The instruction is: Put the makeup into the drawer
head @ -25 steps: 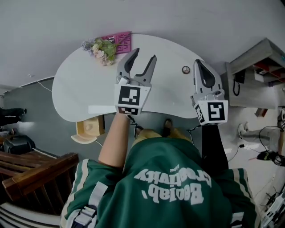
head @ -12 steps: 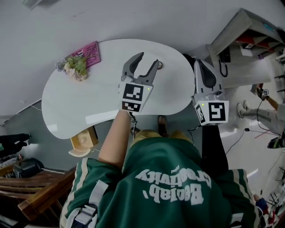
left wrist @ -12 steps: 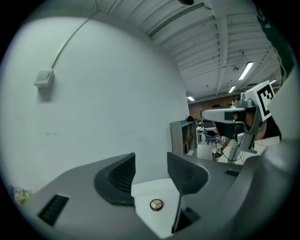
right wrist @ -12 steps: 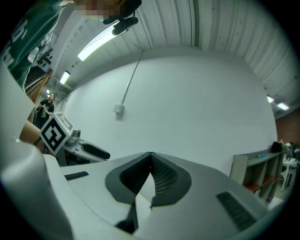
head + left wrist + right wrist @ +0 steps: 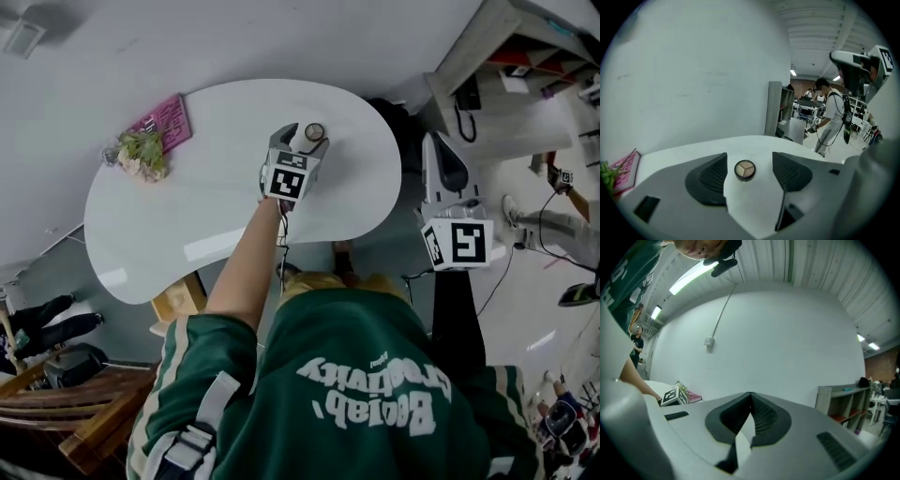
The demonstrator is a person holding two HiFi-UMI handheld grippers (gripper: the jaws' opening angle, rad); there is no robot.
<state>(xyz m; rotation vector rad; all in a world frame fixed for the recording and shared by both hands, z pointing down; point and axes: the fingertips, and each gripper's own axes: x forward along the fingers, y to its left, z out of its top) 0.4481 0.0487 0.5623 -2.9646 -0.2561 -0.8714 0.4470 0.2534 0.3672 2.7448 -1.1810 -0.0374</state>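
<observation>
Framing the makeup compact (image 5: 745,170) between the opening jaws of the left gripper (image 5: 302,137)

The compact sits flat on the white table (image 5: 187,216) near its far right edge, straight ahead of the left gripper and centred in the gap, with neither pad touching it; those jaws are parting and grasp nothing. It is small and round, so it has no long axis to line up with, dark-rimmed with three wedges of beige and tan powder. The right gripper (image 5: 750,404) hangs off the table's right edge, clenched on nothing, so the left hand is clearly nearer
</observation>
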